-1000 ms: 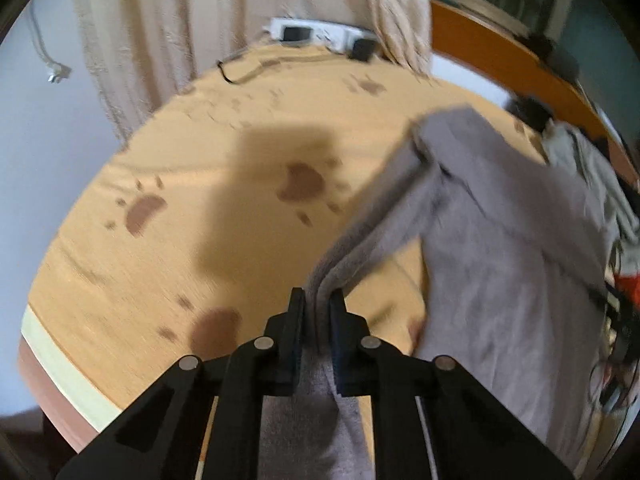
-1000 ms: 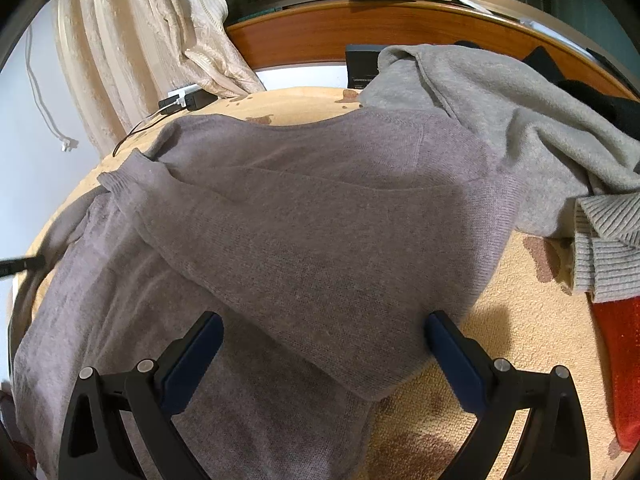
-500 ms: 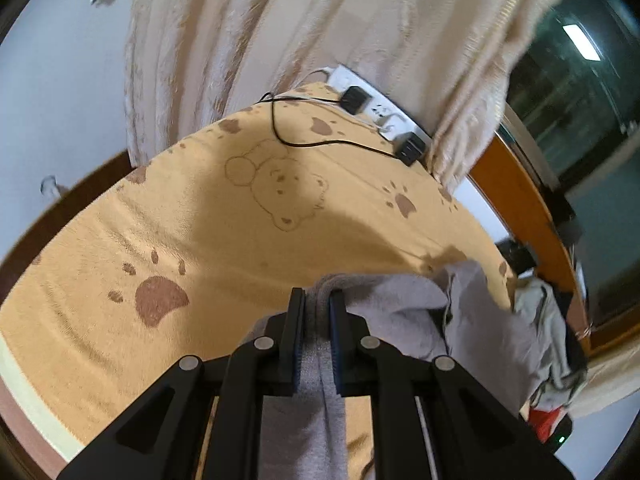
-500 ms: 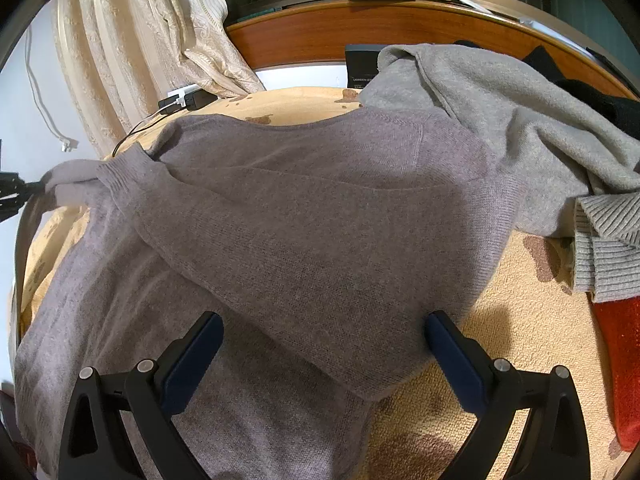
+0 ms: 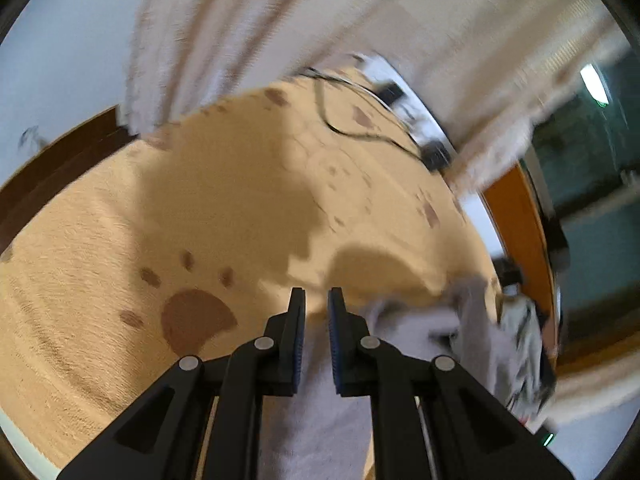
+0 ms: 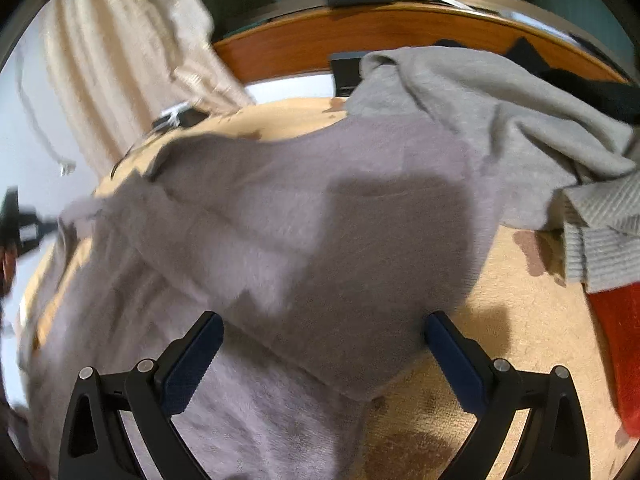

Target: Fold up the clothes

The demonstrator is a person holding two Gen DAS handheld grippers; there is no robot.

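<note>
Here the left gripper (image 5: 316, 300) has its two fingers nearly together, and a strip of the mauve-grey sweater (image 6: 320, 232) is pinched between the blue pads and runs down under the gripper body. The fingertips stand above the orange blanket (image 5: 200, 208), which has brown paw prints on it. The right gripper (image 6: 320, 336) has its fingers spread wide and grips nothing; the folded lower part of the sweater lies between and beneath them, but the pads do not press on it. The sweater is spread over the blanket, with one sleeve folded across the body. At the far left of the right wrist view, its edge is lifted toward the left gripper. Just beside it, on the right, lies a light grey knit garment (image 6: 500, 120), and at the right edge a red cloth (image 6: 620, 340). Behind the blanket hang cream curtains (image 5: 360, 20), with a power strip (image 5: 412, 108) and black cable (image 5: 352, 128) near them.
</note>
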